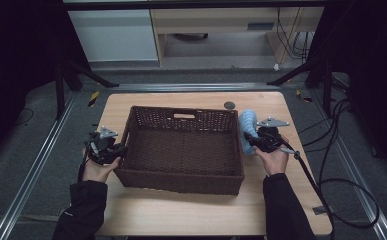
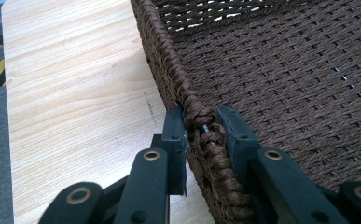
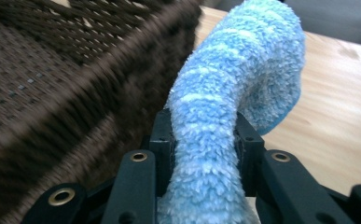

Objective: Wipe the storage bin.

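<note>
A dark brown woven basket [image 1: 131, 131] stands in the middle of the wooden table. My left gripper [image 1: 115, 150] is shut on the basket's left rim [image 2: 199, 116], one jaw outside the wall and one inside. A fluffy light blue sock [image 1: 247, 127] hangs just right of the basket's right wall. My right gripper [image 1: 250, 139] is shut on the sock [image 3: 225, 102], its pads pressing the fabric from both sides while the far end curls over above the table. The basket wall [image 3: 99, 116] is blurred at the left of the right gripper view.
A small round grey disc [image 1: 229, 105] lies on the table behind the basket. Black cables [image 1: 341, 165] trail off the table's right side. Tripod legs and metal rails stand on the floor at both sides, with a desk beyond.
</note>
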Tool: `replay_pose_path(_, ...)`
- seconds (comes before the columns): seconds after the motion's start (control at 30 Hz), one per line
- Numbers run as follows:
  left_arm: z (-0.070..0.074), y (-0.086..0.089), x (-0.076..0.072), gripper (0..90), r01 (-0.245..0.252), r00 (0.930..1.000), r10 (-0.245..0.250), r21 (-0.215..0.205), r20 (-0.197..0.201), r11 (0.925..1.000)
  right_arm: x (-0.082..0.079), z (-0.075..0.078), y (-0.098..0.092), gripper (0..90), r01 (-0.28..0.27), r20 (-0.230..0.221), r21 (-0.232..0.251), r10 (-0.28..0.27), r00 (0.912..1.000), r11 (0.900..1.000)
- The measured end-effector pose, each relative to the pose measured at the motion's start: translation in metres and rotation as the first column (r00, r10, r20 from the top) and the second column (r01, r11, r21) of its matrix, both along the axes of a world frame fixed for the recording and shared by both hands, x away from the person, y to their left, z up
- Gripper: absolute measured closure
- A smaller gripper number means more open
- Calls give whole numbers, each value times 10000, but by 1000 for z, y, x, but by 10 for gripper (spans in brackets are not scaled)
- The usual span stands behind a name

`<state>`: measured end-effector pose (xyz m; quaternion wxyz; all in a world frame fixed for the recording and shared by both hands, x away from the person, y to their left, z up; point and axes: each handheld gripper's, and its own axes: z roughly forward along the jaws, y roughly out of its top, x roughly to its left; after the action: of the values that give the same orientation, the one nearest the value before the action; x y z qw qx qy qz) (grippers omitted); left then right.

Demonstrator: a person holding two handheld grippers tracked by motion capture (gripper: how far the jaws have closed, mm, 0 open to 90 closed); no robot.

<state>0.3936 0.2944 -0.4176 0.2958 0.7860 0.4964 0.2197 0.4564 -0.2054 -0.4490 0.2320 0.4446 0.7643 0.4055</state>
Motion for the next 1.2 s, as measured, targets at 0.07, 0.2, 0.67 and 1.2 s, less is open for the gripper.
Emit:
replay_pose_path(0.07,0,0,0,733,-11,10000,11,-12,-3,10000,2,6,5,687,-254,221,-17,254,9994,9997)
replay_pose_path(0.2,0,1,0,733,-28,10000,28,-55,-1,10000,4,19,8,695,-349,657,117,340,9973,9993)
replay_pose_path(0.67,0,0,0,734,-62,10000,62,-38,-2,10000,4,-19,11,715,-978,-631,-925,922,9937,9909)
replay_pose_path(1.2,0,-2,4,735,-37,10000,37,-25,-3,10000,-8,12,4,715,-996,807,-265,1014,9916,9947)
